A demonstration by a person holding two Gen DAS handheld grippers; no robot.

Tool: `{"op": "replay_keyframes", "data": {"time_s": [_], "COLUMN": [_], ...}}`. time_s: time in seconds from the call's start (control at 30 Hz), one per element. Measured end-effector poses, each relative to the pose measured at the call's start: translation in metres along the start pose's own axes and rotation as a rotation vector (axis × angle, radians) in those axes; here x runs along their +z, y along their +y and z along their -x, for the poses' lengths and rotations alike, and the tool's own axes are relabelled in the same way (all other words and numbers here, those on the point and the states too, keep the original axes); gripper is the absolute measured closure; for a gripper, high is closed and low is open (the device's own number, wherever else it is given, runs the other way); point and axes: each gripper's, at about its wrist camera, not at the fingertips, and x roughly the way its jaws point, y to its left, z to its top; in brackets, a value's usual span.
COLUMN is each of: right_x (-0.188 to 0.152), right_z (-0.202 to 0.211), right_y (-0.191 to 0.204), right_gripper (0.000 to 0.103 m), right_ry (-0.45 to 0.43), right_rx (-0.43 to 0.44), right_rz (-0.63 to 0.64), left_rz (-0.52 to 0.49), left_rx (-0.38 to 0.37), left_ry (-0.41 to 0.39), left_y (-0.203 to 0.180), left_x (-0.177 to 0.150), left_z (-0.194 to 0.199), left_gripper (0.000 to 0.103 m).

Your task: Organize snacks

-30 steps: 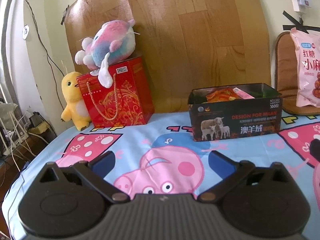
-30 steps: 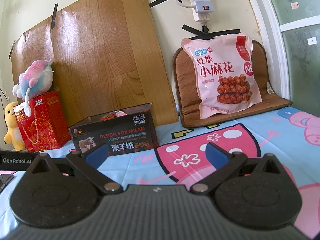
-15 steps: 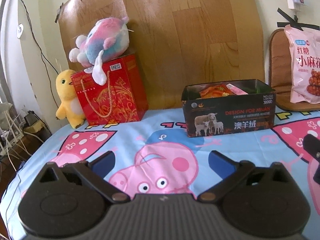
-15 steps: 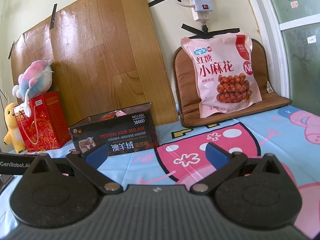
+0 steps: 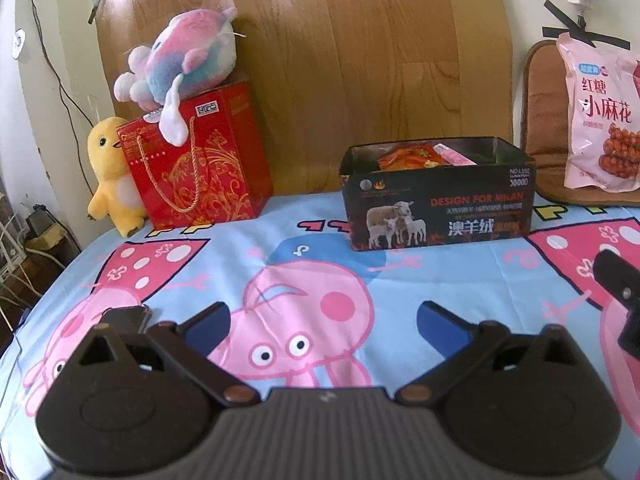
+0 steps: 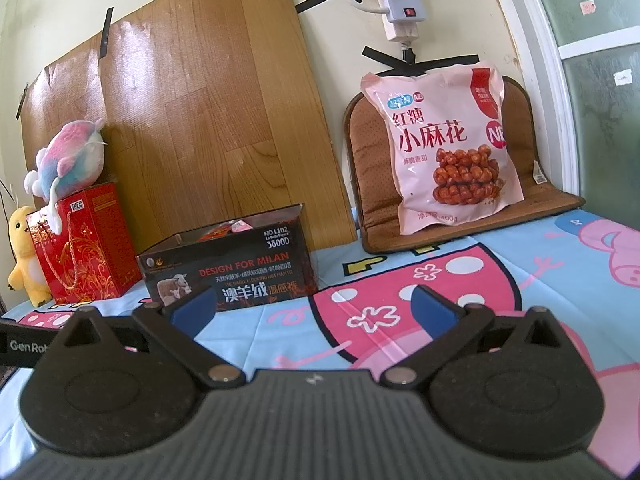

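Observation:
A dark open box [image 5: 440, 204] with sheep pictures holds orange and pink snack packets [image 5: 416, 156]; it also shows in the right wrist view [image 6: 232, 264]. A big pink snack bag [image 6: 444, 152] leans on a brown cushion [image 6: 368, 168] at the back right; it also shows in the left wrist view [image 5: 600, 116]. My left gripper [image 5: 324, 326] is open and empty, low over the cartoon-pig sheet, well short of the box. My right gripper [image 6: 310, 310] is open and empty, in front of the box and the bag.
A red gift bag [image 5: 196, 160] with a pastel plush [image 5: 180, 60] on top and a yellow chick plush [image 5: 112, 172] stand at the back left. A wooden board [image 5: 360, 60] leans on the wall. The bed edge drops at the left [image 5: 36, 300].
The left wrist view has shifted: the box and the gift bag sit further left and lower. The right gripper has stayed still. Both stay open.

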Motion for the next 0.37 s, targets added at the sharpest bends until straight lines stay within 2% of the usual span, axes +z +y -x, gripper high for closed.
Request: {"op": "replay_keyframes", "data": {"time_s": [0.37], "right_x": [0.0003], "right_z": [-0.0003], "right_y": [-0.0007], "right_gripper": [0.0], "right_ry": [0.001], "right_rx": [0.001], "right_rz": [0.0], "left_rz": [-0.002], "left_rx": [-0.04], "left_ry": [-0.012], "left_y": [-0.0018], "left_x": [-0.0011], "left_z": [0.0007], "left_gripper": [0.0]}}
